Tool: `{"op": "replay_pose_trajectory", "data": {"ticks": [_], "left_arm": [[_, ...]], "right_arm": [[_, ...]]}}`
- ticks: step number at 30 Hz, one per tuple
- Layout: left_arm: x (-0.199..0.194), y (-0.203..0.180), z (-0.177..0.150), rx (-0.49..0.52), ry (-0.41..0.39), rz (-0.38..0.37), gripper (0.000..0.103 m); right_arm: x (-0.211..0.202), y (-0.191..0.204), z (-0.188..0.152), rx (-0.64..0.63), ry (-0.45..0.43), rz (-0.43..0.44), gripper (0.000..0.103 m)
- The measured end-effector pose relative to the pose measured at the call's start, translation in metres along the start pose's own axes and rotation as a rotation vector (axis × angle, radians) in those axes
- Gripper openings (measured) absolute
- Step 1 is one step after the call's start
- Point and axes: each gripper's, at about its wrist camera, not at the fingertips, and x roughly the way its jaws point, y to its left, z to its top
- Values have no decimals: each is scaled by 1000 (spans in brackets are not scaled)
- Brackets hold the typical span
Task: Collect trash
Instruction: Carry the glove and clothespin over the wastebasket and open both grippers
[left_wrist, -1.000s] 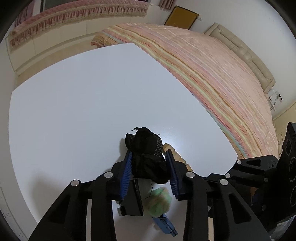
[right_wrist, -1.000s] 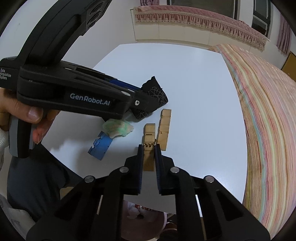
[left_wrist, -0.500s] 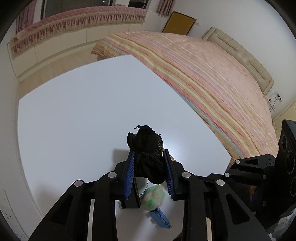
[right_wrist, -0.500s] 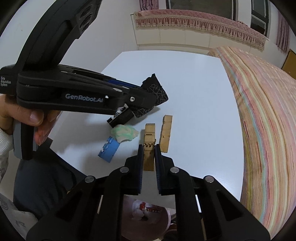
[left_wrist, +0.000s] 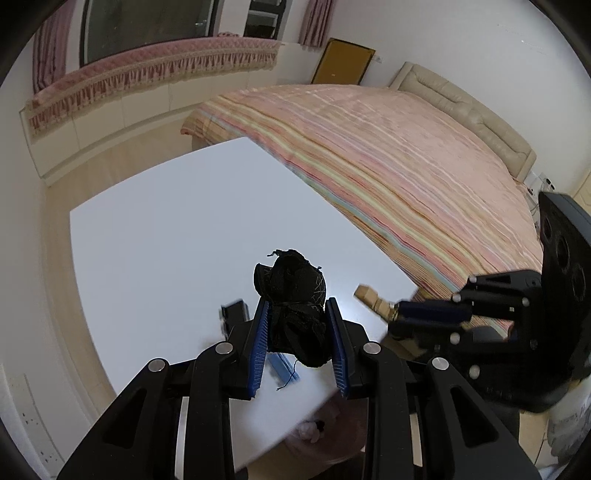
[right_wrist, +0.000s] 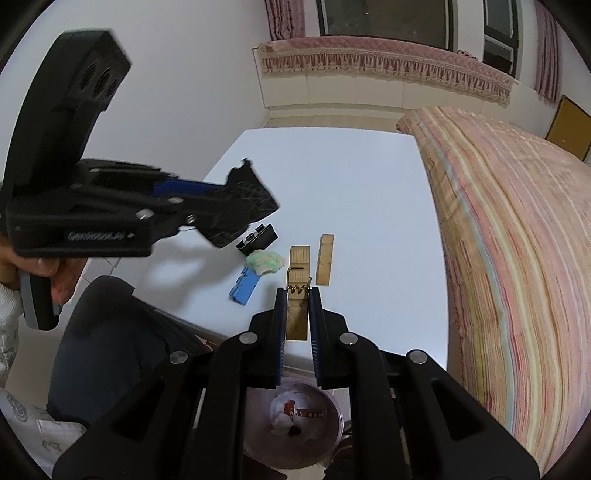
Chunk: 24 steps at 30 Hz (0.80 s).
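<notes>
My left gripper (left_wrist: 297, 321) is shut on a black crumpled cloth (left_wrist: 293, 291) and holds it well above the white table (left_wrist: 166, 229); it also shows in the right wrist view (right_wrist: 240, 214). My right gripper (right_wrist: 298, 295) is shut on a wooden clothespin half (right_wrist: 297, 284) with a metal spring, lifted off the table. A second wooden piece (right_wrist: 325, 264), a green-white wad (right_wrist: 265, 261), a blue piece (right_wrist: 243, 288) and a black clip (right_wrist: 258, 239) lie on the table. A trash bin (right_wrist: 295, 424) with paper in it stands below the table's near edge.
A bed with a striped pink cover (right_wrist: 517, 240) runs along the table's right side. A person's leg (right_wrist: 110, 332) is at the table's near left. A window bench (left_wrist: 147, 74) lines the far wall.
Both grippers have risen and pulled back toward the table's near edge with their loads. The bin has come fully into the right wrist view.
</notes>
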Motion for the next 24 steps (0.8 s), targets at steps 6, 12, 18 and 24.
{"op": "replay_pose_trajectory", "data": {"ticks": [6, 12, 18, 24], "left_arm": [[-21, -24, -21, 29, -15, 0, 29], [-35, -41, -47, 42, -22, -10, 29], [-36, -56, -72, 58, -10, -19, 29], [-32, -67, -91, 68, 5, -28, 29]], "right_arm": [[-30, 4, -17, 24, -26, -2, 11], [-52, 13, -39, 33, -36, -15, 11], [-65, 20, -63, 53, -34, -24, 11], [-71, 25, -85, 70, -29, -25, 11]]}}
